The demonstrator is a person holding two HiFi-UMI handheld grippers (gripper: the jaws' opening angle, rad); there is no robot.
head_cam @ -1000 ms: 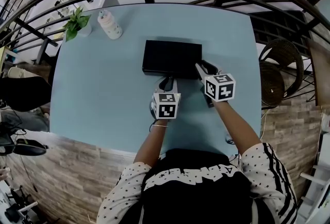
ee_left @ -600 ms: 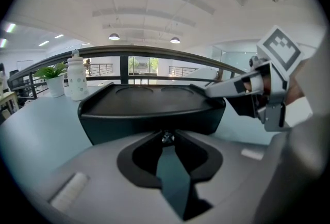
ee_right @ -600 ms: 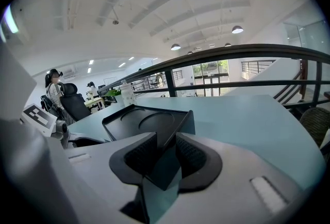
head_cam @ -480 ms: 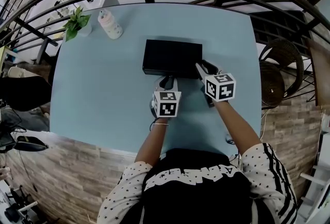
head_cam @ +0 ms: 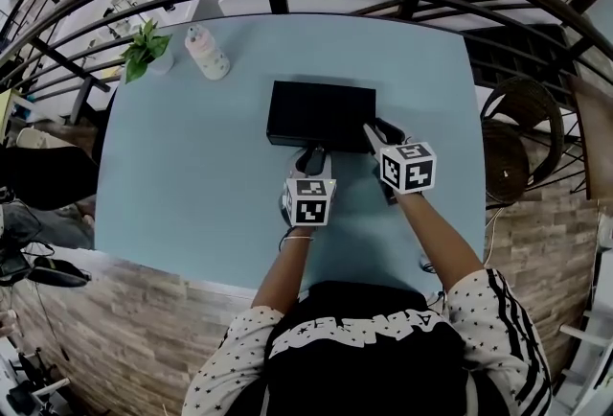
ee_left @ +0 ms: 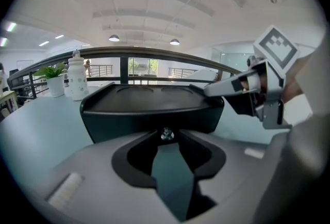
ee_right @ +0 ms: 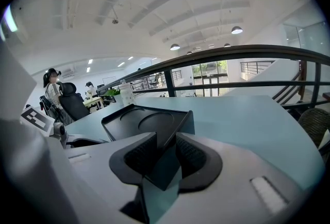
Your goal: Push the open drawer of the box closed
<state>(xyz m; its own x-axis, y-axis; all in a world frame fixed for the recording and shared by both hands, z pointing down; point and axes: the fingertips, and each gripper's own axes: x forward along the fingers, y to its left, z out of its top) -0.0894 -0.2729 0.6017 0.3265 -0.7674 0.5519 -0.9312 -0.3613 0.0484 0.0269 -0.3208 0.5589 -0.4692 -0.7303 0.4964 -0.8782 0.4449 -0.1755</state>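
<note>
I see one black box (head_cam: 321, 113) on the blue desk (head_cam: 192, 165). It sits in the middle, a bit toward the far side. There is also one bottle (head_cam: 206, 52) and one little plant (head_cam: 144, 42), both far off at the back left corner.

The box lies flat. Its long side goes from left to right. Its front faces me and has one small knob (ee_left: 166, 134) on it. The drawer looks pushed in.

I hold two claws. My left claw (head_cam: 314, 156) is at the front of the box, open a little, with the knob between its tips. My right claw (head_cam: 375, 131) is open too, and the right front corner of the box sits in its gap.
</note>
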